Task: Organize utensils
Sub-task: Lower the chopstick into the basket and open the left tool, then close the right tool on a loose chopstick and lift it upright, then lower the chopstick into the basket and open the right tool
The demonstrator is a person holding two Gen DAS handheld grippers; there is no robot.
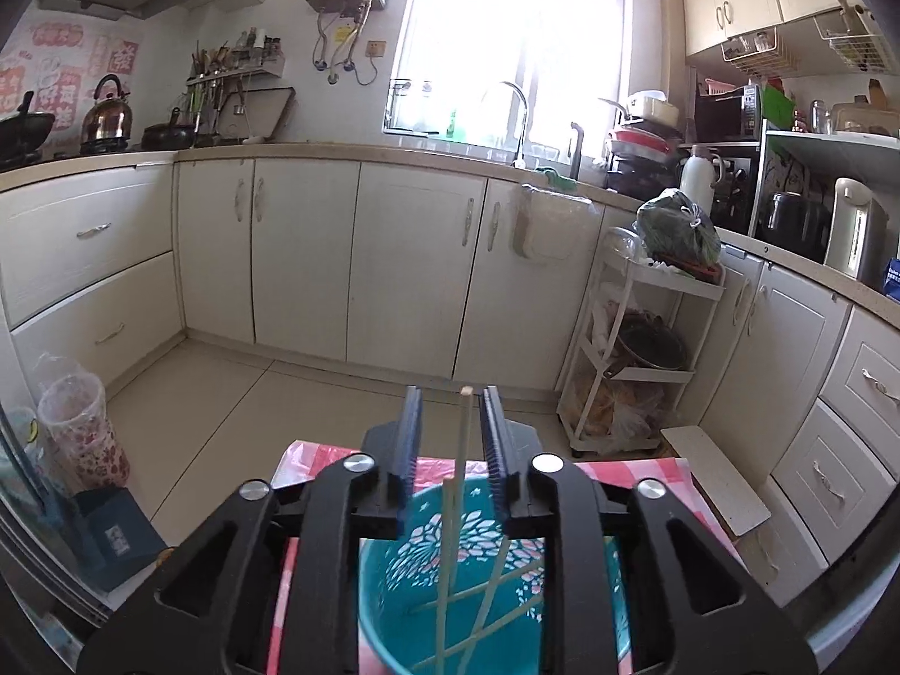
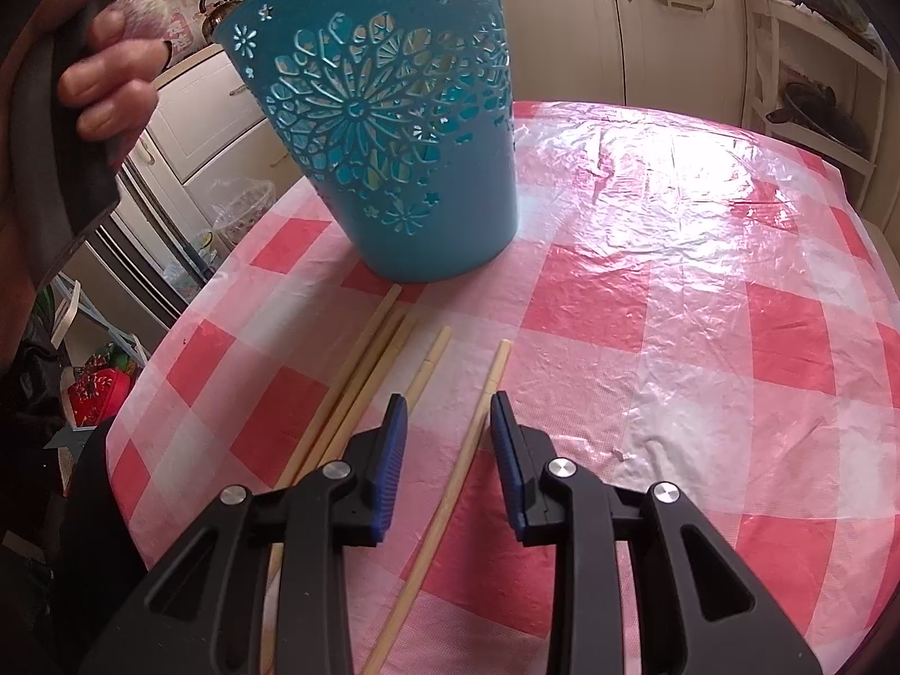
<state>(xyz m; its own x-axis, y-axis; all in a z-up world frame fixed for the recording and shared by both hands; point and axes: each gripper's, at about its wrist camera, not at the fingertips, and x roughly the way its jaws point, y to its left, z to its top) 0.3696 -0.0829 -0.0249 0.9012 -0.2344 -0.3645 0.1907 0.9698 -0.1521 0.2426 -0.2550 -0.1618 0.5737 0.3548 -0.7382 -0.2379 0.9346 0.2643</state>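
Teal plastic bucket (image 2: 394, 129), lace-cut flowers, upright on glossy checked tablecloth (image 2: 675, 281). Before it: five bamboo chopsticks (image 2: 365, 371); inside, perhaps four more. Left gripper (image 1: 450, 422) above the bucket, parted, a stick (image 1: 462, 433) loose between. Right gripper (image 2: 444, 416) parted, astride the rightmost chopstick, gripping nothing.

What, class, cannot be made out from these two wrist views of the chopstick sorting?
- Left wrist view: the basket's floor and the lower ends of the chopsticks inside, covered by the left gripper.
- Right wrist view: the basket's inside, hidden by its wall.
- Right wrist view: near ends of the table chopsticks, under the right gripper or cut off.
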